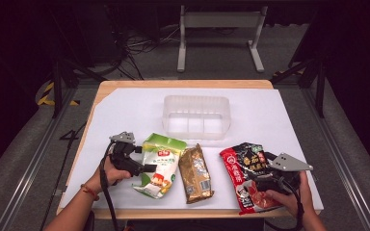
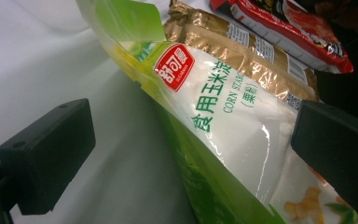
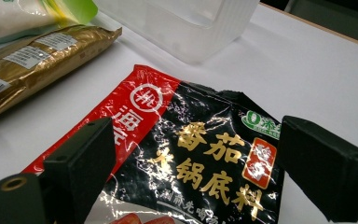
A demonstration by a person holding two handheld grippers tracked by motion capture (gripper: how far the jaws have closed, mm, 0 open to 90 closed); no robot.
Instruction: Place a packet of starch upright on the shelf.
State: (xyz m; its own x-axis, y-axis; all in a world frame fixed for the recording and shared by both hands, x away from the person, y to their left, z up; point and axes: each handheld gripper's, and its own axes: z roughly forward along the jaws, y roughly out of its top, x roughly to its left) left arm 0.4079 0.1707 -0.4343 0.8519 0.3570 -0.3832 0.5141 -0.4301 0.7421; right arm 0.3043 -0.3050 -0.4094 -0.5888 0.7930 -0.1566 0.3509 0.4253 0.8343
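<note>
I find the corn starch bag (image 1: 160, 166) on the white sheet, straddled by my left gripper (image 2: 191, 154), jaws spread, not clamping. Right gripper (image 3: 191, 172) likewise gapes over the red-black soup-base packet (image 1: 247, 174). Gold packet (image 1: 195, 173) lies between.

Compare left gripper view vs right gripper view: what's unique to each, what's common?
Left gripper view alone: the face of the corn starch bag, with its red logo and "CORN STARCH" print, lying between the open jaws of the left gripper.

Right gripper view alone: the clear plastic bin and the black front panel of the red-and-black hotpot base pouch, between the open jaws of the right gripper.

Both: the gold packet and the white table cover; each also catches a corner of the other's pouch.
</note>
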